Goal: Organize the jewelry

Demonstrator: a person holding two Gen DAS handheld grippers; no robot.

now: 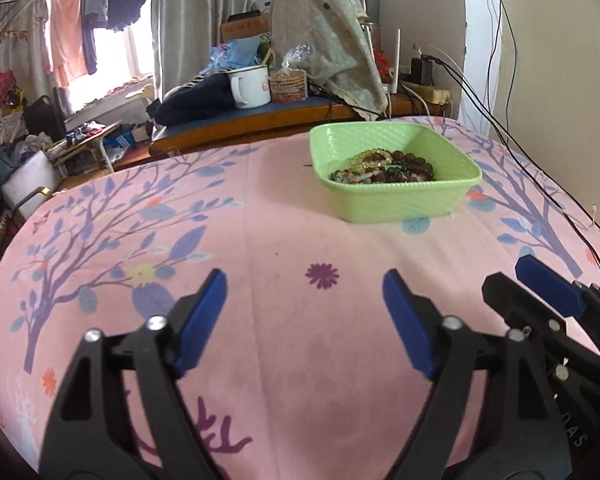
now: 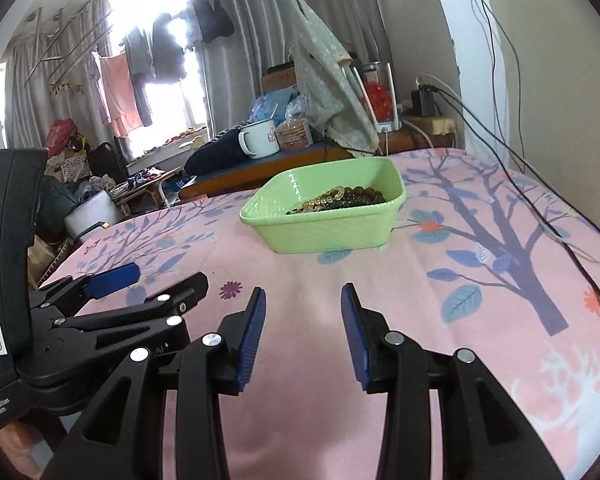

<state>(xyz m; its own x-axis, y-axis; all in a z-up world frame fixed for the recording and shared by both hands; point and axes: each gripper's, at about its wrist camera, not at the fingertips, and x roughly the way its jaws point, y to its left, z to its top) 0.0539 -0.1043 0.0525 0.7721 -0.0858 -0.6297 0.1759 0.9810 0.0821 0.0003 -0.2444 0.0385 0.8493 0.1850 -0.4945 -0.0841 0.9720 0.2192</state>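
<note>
A light green square tray [image 1: 396, 200] stands on the pink flowered cloth, holding a heap of beaded bracelets [image 1: 384, 168], dark brown, yellow and mixed colours. It also shows in the right wrist view [image 2: 328, 232] with the bracelets [image 2: 340, 199] inside. My left gripper [image 1: 304, 292] is open and empty, low over the cloth, well short of the tray. My right gripper [image 2: 303, 308] is open and empty, beside the left one, which shows at the left of its view [image 2: 156, 280]. The right gripper shows at the right edge of the left wrist view [image 1: 512, 276].
The pink cloth [image 1: 260, 240] covers the table. Behind it a wooden desk holds a white enamel mug [image 1: 250, 86], a packet of biscuits [image 1: 288, 86], draped cloth and a power strip. Black cables [image 2: 512, 152] run along the right wall onto the cloth.
</note>
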